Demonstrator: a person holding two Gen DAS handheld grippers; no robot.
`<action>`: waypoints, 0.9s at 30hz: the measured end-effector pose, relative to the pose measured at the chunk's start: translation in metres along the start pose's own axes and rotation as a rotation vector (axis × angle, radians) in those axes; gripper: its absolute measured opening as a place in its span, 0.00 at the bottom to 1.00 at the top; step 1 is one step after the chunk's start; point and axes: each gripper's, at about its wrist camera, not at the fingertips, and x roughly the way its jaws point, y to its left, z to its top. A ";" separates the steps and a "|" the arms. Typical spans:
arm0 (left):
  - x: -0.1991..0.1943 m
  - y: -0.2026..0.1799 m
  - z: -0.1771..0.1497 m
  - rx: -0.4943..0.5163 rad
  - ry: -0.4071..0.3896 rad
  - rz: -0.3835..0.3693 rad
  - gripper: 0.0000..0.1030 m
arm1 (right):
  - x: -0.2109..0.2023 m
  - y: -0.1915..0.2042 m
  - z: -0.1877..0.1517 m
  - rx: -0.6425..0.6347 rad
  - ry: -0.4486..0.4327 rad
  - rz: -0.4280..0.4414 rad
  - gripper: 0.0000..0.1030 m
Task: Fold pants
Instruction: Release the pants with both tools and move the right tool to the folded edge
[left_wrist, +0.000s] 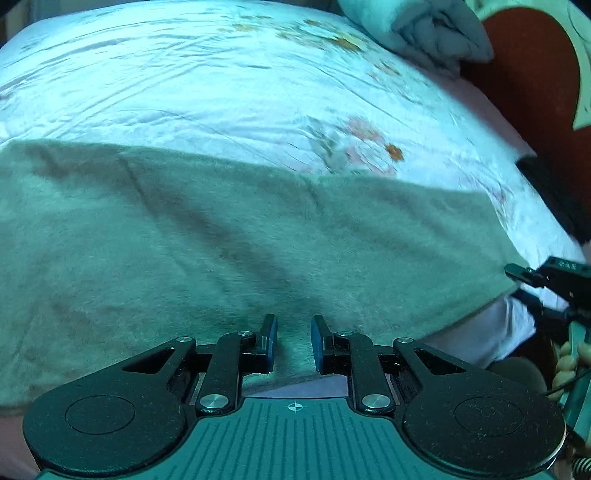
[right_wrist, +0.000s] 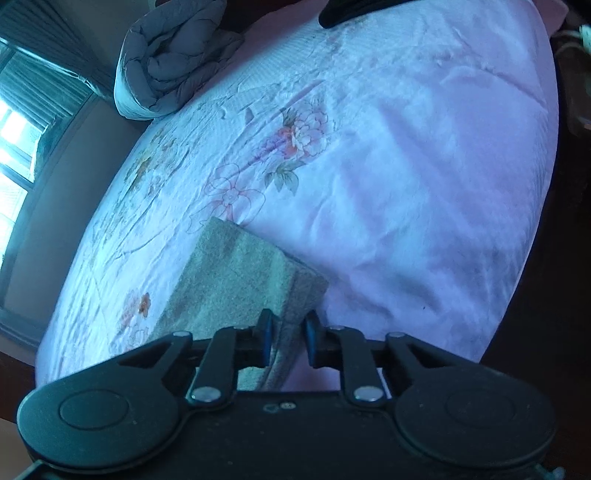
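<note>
fuzzy grey-green pants (left_wrist: 229, 240) lie flat, creased; left claw (left_wrist: 293, 341) apart over them; right claw (right_wrist: 287, 339) apart astride their edge

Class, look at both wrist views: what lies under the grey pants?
The pants lie spread on the floral bedsheet, which shows around them. Whatever is beneath the pants' middle is covered. The jaws of the left gripper sit over their near edge.

Open floral bedsheet (right_wrist: 406, 166) beyond the pants (left_wrist: 221, 251); only a rolled grey quilt (right_wrist: 173, 62) at the far corner.
</note>
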 end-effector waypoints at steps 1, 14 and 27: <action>0.000 0.002 0.001 -0.006 -0.007 0.003 0.18 | 0.001 -0.004 0.001 0.021 0.010 0.025 0.21; -0.027 0.070 -0.003 -0.080 -0.064 0.157 0.18 | -0.028 0.018 -0.005 -0.146 -0.002 0.001 0.22; -0.072 0.217 0.015 -0.272 -0.169 0.347 0.18 | -0.006 0.184 -0.105 -0.628 0.316 0.334 0.22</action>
